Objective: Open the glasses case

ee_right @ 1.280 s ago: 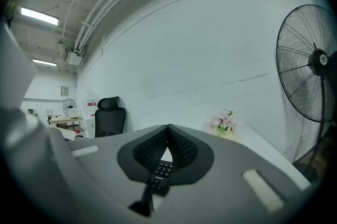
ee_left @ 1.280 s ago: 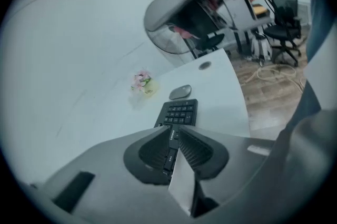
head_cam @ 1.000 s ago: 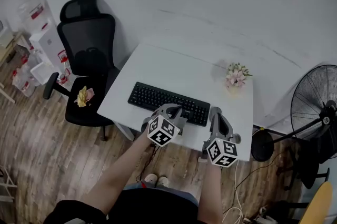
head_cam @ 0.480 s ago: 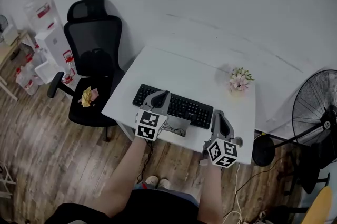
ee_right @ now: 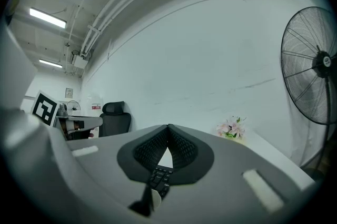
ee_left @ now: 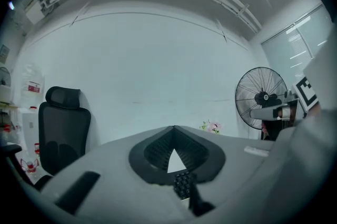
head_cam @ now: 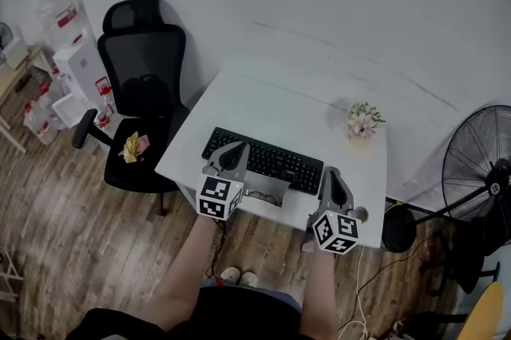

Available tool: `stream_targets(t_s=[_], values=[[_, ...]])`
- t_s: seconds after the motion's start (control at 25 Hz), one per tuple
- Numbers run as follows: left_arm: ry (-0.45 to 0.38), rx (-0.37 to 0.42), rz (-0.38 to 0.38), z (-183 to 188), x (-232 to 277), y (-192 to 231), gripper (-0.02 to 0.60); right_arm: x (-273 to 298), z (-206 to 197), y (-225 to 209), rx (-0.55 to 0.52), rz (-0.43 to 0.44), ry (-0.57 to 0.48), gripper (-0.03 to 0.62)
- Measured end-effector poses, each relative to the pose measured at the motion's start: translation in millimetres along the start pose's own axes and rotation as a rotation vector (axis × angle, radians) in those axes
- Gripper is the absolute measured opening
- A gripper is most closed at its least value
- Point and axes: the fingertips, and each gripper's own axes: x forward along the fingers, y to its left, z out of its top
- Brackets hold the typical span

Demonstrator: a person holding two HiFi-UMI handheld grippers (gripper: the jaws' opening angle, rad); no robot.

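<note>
In the head view a grey glasses case (head_cam: 268,189) lies shut on the white desk (head_cam: 263,103), just in front of the black keyboard (head_cam: 267,159) near the front edge. My left gripper (head_cam: 231,149) hovers to the case's left, over the keyboard's left end. To the case's right, my right gripper (head_cam: 330,175) is held at the desk's front right. Both point toward the wall, clear of the case. In each gripper view the jaws meet at their tips with nothing between them, left gripper (ee_left: 174,127), right gripper (ee_right: 168,126).
A pot of pink flowers (head_cam: 362,121) stands at the desk's back right. A black office chair (head_cam: 137,79) is left of the desk, and a standing fan (head_cam: 479,171) is on the right. Boxes and bottles (head_cam: 68,51) stand by the wall at far left.
My left gripper has moved left and back from above the case and now points level at the wall. The right gripper has barely shifted.
</note>
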Motion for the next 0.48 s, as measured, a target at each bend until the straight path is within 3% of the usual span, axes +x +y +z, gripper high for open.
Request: stream_targets(t_s=[0.48], values=[[0.011, 0.010, -0.007, 0.4, -0.5, -1.9, 0.008, -2.2, 4.2, 5.2, -0.006, 0.009, -0.004, 0.006]])
